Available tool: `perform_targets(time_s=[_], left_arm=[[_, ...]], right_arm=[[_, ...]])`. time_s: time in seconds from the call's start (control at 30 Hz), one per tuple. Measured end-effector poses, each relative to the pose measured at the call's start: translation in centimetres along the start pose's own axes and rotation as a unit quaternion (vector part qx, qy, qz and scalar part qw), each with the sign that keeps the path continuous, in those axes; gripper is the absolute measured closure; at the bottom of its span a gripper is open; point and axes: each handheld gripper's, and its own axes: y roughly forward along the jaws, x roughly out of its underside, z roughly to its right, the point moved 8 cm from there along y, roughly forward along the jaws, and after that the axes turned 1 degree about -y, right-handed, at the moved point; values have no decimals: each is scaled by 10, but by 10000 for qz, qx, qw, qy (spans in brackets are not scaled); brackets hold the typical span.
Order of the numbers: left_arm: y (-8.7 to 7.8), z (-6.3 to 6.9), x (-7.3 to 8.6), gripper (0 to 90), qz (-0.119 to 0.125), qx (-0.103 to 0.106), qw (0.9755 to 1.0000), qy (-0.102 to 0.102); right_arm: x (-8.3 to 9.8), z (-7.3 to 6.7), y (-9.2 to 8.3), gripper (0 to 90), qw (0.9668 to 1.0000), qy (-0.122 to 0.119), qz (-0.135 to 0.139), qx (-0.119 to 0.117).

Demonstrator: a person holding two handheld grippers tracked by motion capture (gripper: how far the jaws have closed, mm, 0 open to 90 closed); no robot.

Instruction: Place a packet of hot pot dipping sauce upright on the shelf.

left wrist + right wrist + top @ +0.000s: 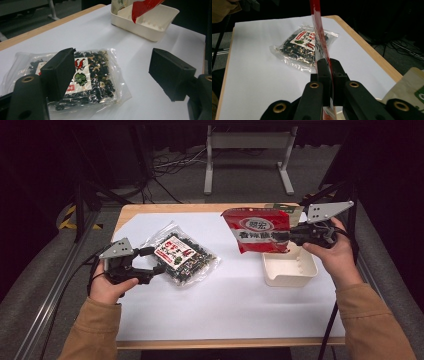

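Observation:
A clear bag of dark dried bits [182, 255] with a red and white label lies flat on the white sheet, left of centre. My left gripper [156, 260] sits at the bag's left edge, open. In the left gripper view [112, 65] one jaw hangs over the bag [100, 72], the other over bare sheet, and neither pad presses on it. My right gripper [280, 237] is shut on a red snack packet [257, 230], held upright in the air over the left end of a white tray [290, 275]. The right gripper view [329, 62] shows the packet [318, 30] edge-on between the jaws.
A beige packet with green print [285, 208] stands at the tray's far side, near the table's back edge. The white sheet [225, 305] covers most of the wooden table [150, 209]. A metal stand [247, 150] and cables lie on the floor beyond.

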Motion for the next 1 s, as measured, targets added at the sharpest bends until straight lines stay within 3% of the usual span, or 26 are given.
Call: perform_targets(time_s=[0.27,0.8,1.0], left_arm=[[0,-8,6,201,-71,-395,9991,164],[2,-19,16,129,-248,-570,9980,-133],[2,-21,18,128,-229,-540,9979,-266]], right_arm=[[4,16,-7,885,9997,85,74,207],[16,48,-19,885,9977,261,169,605],[23,57,-20,885,9971,319,133,680]])
